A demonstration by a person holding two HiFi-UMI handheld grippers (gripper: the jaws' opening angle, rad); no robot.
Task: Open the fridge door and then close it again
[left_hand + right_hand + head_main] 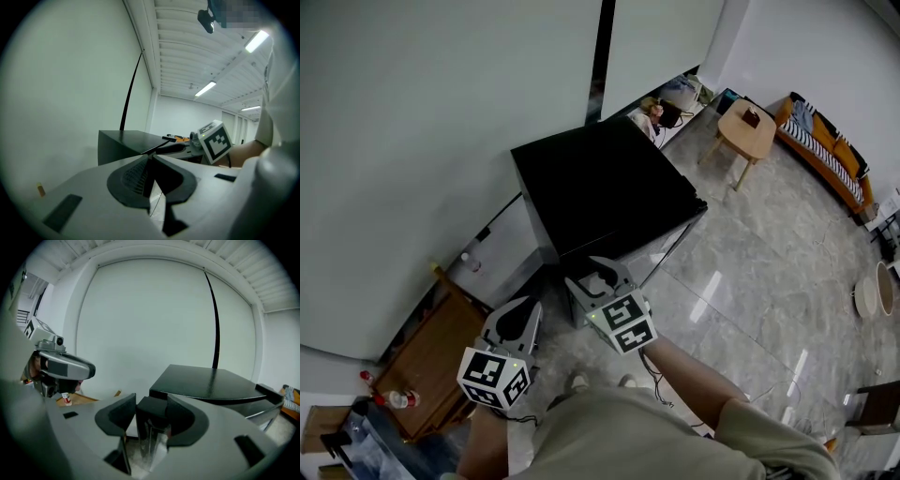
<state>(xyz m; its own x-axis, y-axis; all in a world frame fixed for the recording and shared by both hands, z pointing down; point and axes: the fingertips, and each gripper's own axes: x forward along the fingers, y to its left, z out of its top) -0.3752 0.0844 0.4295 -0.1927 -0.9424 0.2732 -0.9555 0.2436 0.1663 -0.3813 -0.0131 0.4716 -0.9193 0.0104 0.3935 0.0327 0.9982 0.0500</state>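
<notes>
A low fridge (600,183) with a flat black top stands against the white wall. Its glass-fronted door (670,248) faces the tiled floor. My right gripper (602,272) is at the door's near top corner. In the right gripper view the jaws (151,413) stand on either side of the door's dark edge (151,405) with the pads against it, and the glass panel (153,439) hangs below. How far the door stands off the fridge body (211,383) I cannot tell. My left gripper (525,307) hovers just left of it, shut and empty (151,157).
A wooden cabinet (431,361) with a small bottle (398,398) stands at the lower left beside the fridge. A small wooden table (748,131) and a striped sofa (825,150) are far right. The person's feet (600,382) are on the tiled floor (750,281) before the fridge.
</notes>
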